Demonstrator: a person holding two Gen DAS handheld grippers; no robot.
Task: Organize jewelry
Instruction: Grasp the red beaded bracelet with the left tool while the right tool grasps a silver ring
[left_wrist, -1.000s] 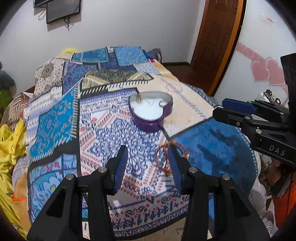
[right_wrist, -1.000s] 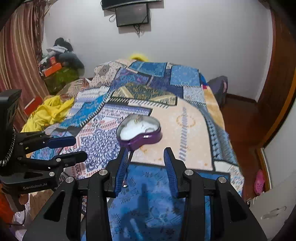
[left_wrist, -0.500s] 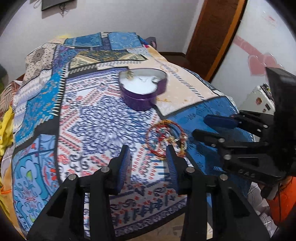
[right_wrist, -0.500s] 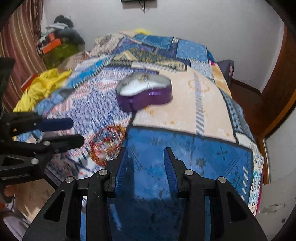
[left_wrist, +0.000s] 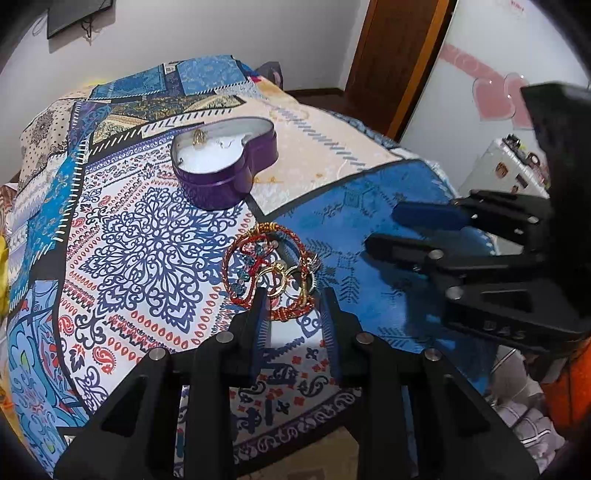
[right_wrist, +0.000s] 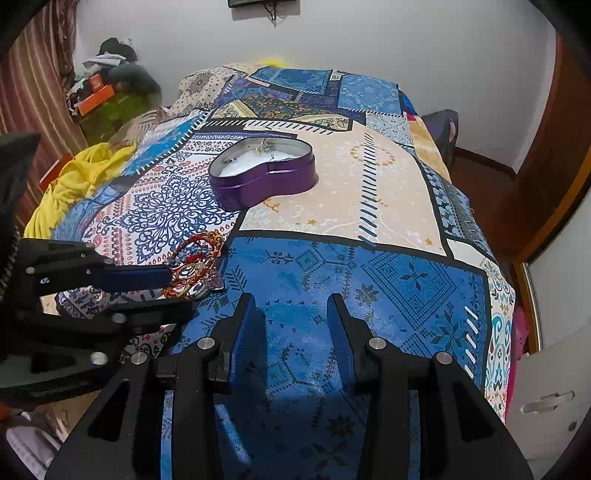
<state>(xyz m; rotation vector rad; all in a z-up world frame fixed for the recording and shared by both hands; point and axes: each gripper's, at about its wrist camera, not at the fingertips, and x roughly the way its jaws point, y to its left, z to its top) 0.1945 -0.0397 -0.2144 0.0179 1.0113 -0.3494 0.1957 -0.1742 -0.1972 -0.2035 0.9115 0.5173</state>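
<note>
The only readable lettering is "DAS", embossed on the black body of the right gripper (left_wrist: 384, 229), well behind its jaws as seen from the left wrist. Nothing else can be read.

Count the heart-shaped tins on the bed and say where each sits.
1. The purple heart-shaped tin sits open on the patchwork bedspread, beyond the bangle pile. None other shows.

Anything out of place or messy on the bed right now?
Mostly the jewelry pile: red-and-gold bangles and rings lie tangled on the quilt, outside the purple heart-shaped tin, which holds only a small piece or two. Yellow cloth is bunched at the bed's edge. Nothing looks broken.
</note>
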